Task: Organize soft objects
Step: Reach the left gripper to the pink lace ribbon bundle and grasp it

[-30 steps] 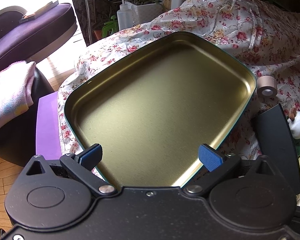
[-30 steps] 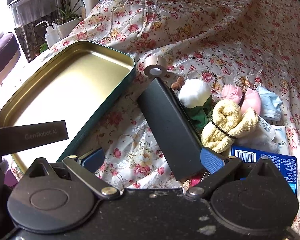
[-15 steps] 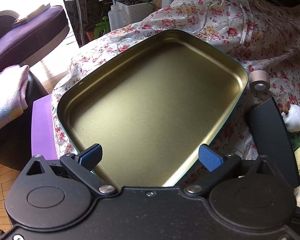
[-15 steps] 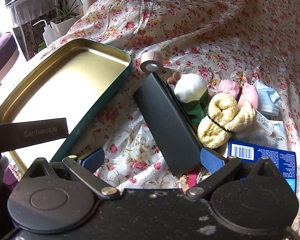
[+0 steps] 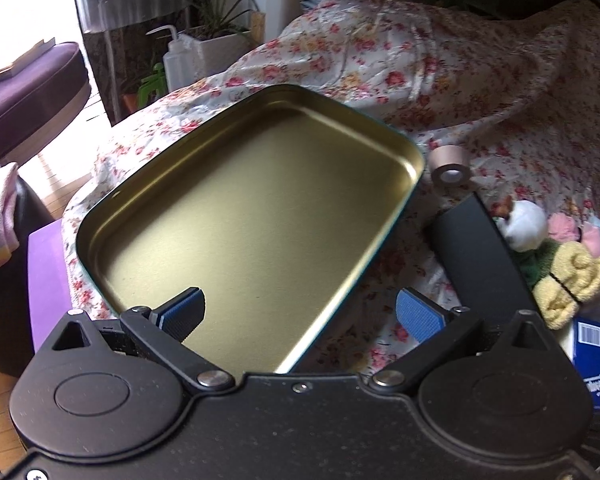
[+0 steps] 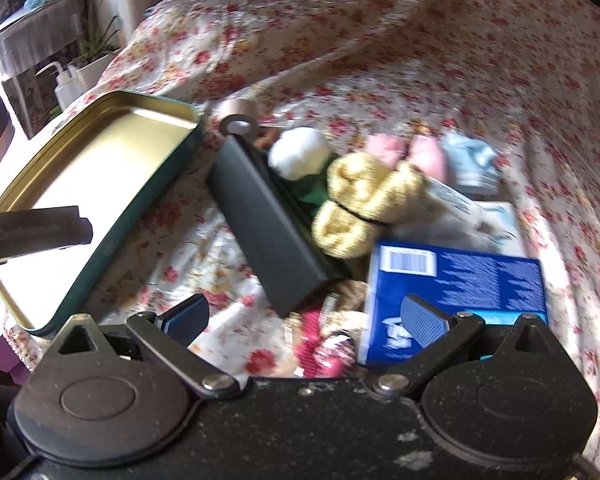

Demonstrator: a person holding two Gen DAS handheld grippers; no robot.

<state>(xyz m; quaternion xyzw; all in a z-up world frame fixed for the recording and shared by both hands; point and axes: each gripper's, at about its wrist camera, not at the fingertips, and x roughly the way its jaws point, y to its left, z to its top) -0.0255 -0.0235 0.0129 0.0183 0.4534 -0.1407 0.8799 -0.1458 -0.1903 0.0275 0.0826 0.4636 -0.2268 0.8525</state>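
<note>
From the left wrist, the left gripper [image 5: 300,312] hangs with its 2 jaws spread wide and nothing between them; 1 gold-lined tin tray [image 5: 404,152] with a dark green rim lies ahead of the jaws, its near edge running between them. Beyond the right jaw, 1 tan tape roll [image 5: 449,165] sits just past the tray's far corner, and 1 black box [image 5: 480,256] slants beside it. Right of that box lie the soft things: 1 white ball [image 5: 526,220], 1 yellow towel roll [image 5: 572,280] cinched by a dark band, and pink and pale blue bundles too blurred to count. From the right wrist, the right gripper [image 6: 306,318] is equally wide open and holds nothing. Ahead of it the black box [image 6: 268,220] leans against the yellow towel roll [image 6: 356,208], with the white ball [image 6: 298,152], 2 pink rolls [image 6: 404,152] and 1 pale blue cloth [image 6: 470,162] behind. 1 blue packet [image 6: 460,280] with a barcode lies under the right jaw; its print is unreadable. The tray [image 6: 140,216] sits beyond the left jaw on the floral cloth [image 6: 420,40].
</note>
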